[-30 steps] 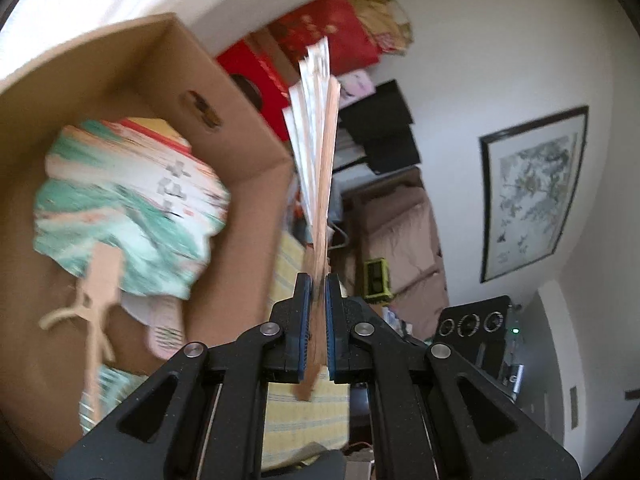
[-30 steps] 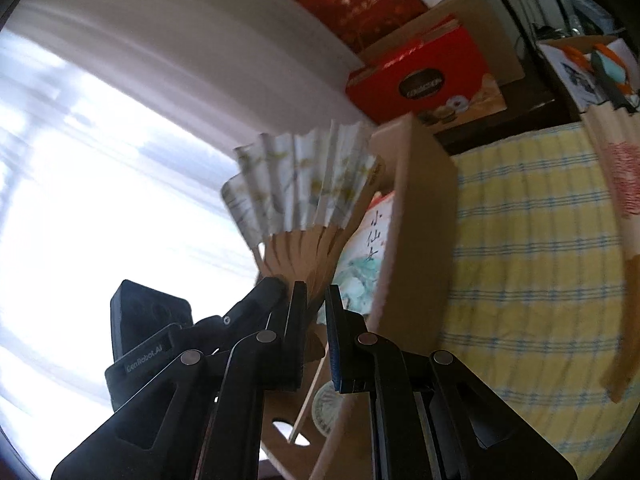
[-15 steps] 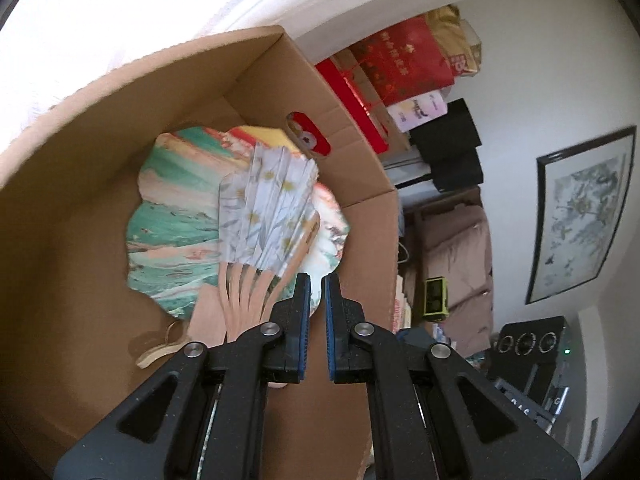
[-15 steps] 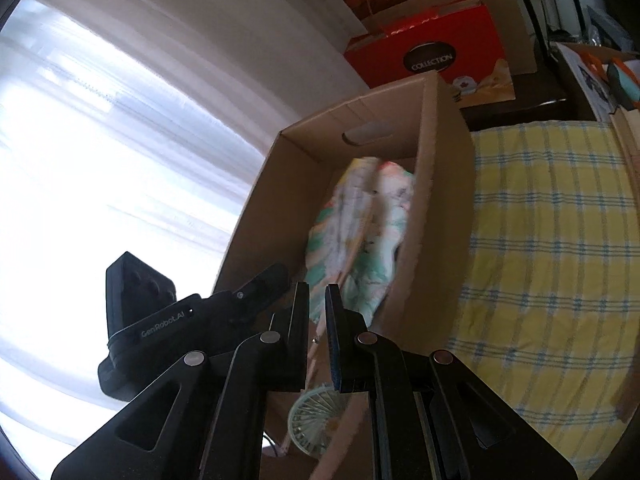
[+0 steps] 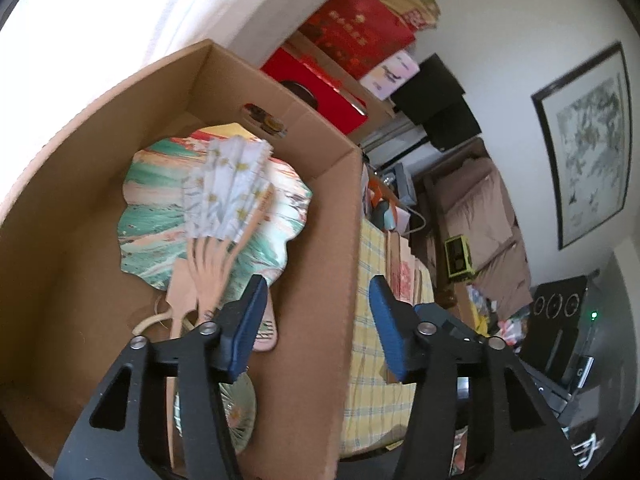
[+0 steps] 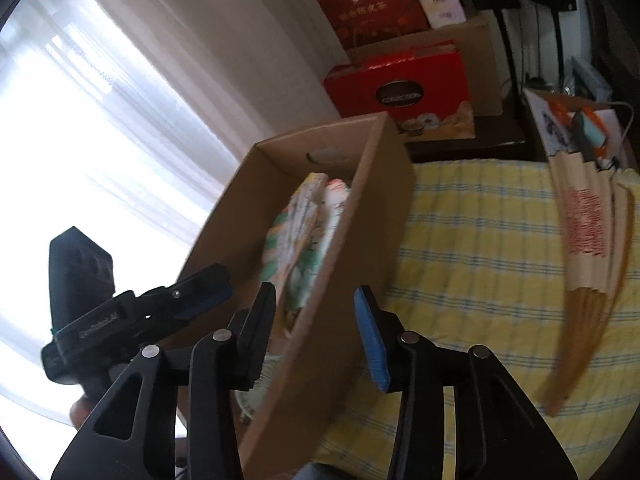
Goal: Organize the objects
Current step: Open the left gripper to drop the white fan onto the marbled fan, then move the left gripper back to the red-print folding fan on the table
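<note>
Cardboard box (image 5: 344,240) holds the half-spread white floral folding fan (image 5: 226,196); both jaws just released, empty.

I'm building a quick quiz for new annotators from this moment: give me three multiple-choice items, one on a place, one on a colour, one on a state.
1. Where does the white folding fan lie?
A. On the green round fan inside the cardboard box
B. On the yellow checked cloth
C. Between the left gripper's fingers

2. What colour are the pads on the gripper fingers?
A. Red
B. Blue
C. White

3. How does the left gripper stand?
A. Shut on the fan's ribs
B. Shut on nothing
C. Open, nothing between its fingers

Answers:
1 A: the left wrist view shows it resting on the round fan on the box floor.
2 B: blue pads show on both grippers.
3 C: its jaws have just been opening, and the fan lies beyond them, clear of the pads.
</note>
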A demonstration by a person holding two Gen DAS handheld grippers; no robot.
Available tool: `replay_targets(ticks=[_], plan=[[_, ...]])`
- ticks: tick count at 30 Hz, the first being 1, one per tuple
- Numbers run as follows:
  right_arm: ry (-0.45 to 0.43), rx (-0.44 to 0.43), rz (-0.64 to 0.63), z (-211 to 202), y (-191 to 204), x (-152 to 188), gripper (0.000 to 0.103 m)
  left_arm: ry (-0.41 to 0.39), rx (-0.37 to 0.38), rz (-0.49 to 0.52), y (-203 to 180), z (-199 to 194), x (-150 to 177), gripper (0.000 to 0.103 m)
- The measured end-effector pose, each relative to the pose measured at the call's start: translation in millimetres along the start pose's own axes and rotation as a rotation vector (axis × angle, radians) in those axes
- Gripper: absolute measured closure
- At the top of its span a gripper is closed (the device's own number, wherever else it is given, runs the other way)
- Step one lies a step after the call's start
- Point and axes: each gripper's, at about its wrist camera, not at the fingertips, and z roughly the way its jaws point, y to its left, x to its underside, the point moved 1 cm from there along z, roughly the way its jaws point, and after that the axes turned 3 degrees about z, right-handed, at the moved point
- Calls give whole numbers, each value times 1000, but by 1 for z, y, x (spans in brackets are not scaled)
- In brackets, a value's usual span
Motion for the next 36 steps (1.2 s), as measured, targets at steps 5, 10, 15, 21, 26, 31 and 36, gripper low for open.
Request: replay_targets(ticks=[5,10,15,21,26,31,36], plan=[[-30,43,-15,-19,-5,0,53,5,-45,50,-20,-2,6,51],[-56,99,-41,-35,-9,2,49,2,-75,102,-40,-7,12,44],[-81,182,-72,-48,-12,5,43,-5,-126,162,-59,-12,18,35],[-114,242,-97,-64,-15,8,33,-36,-188,237,-81,-17,25,15],[-132,274,-105,-76,-21,11,25,-35,-233,308,-101,-17,34,14],[-161,331,-120,-92,-29,15,17,-57,-268,368,-118,-16,42,4],[-180,366,-127,-105,-41,22,0,-53,-292,420,-135,-9,53,0]])
